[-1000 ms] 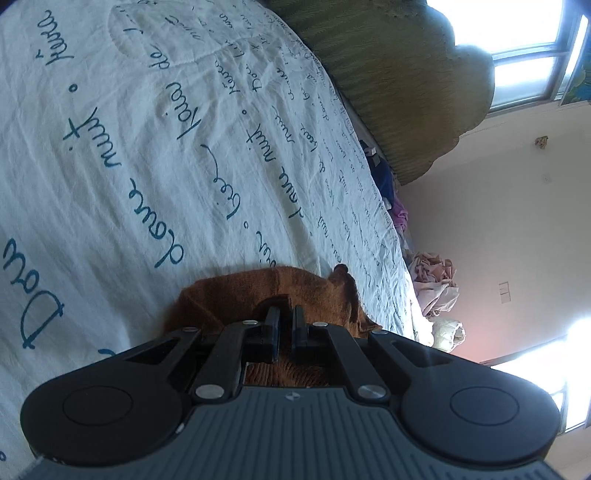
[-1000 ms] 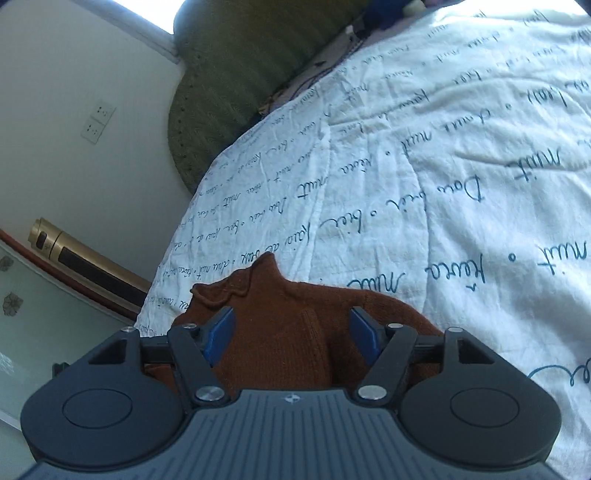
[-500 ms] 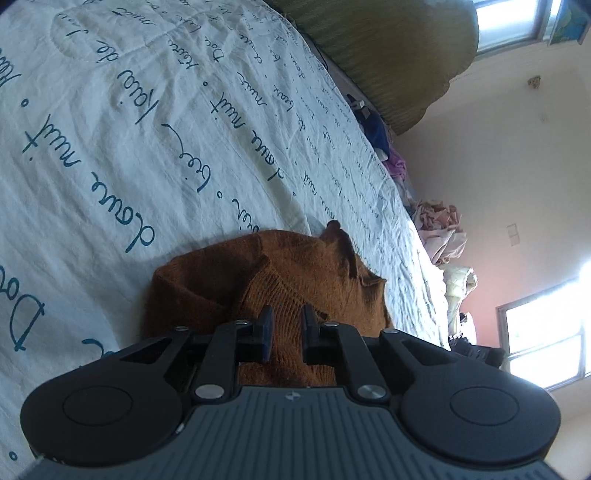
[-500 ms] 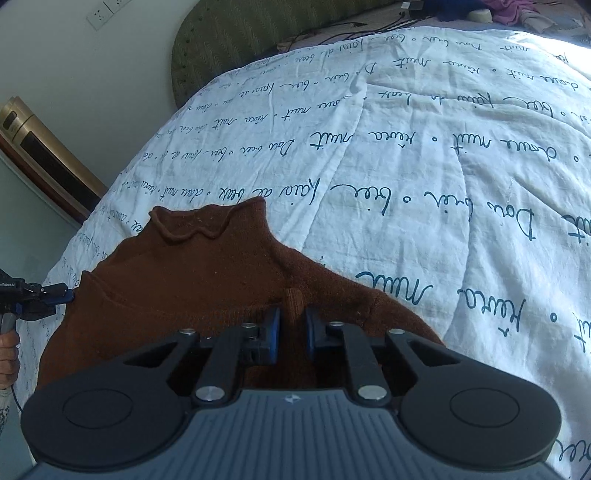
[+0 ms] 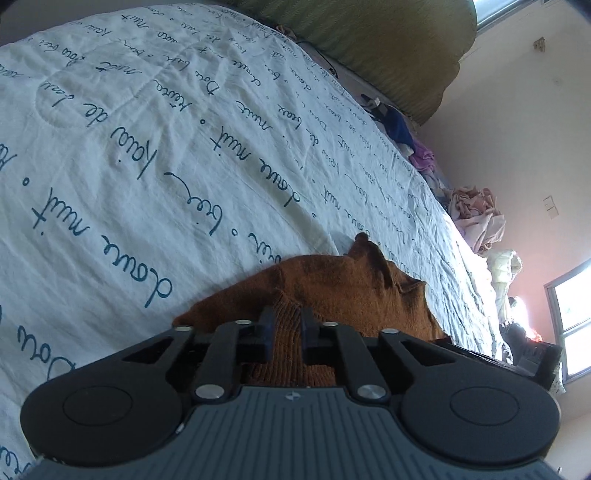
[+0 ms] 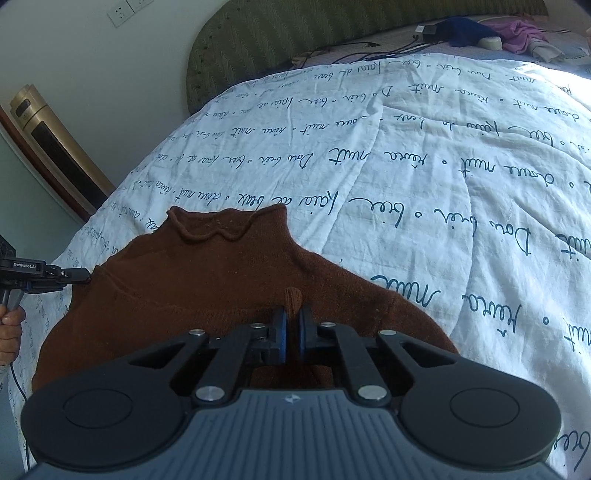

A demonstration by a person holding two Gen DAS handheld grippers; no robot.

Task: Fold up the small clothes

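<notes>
A small brown knitted sweater (image 6: 207, 280) lies on the white quilt (image 6: 406, 177) with blue script, its rolled collar pointing away from me. My right gripper (image 6: 291, 325) is shut on a pinched fold of the sweater near its lower right part. My left gripper (image 5: 286, 325) is shut on the sweater's ribbed edge (image 5: 332, 284); it also shows in the right wrist view (image 6: 79, 275), gripping the sweater's left side.
A green padded headboard (image 6: 295, 33) stands at the far end of the bed. Loose clothes and cables (image 6: 498, 33) lie beside it. A pile of laundry (image 5: 476, 218) sits beyond the bed's edge. A gold tower appliance (image 6: 55, 147) stands by the wall.
The right gripper went from open over the sweater to shut on a fold of it. The left gripper stayed shut on the sweater, and both views have shifted over it.
</notes>
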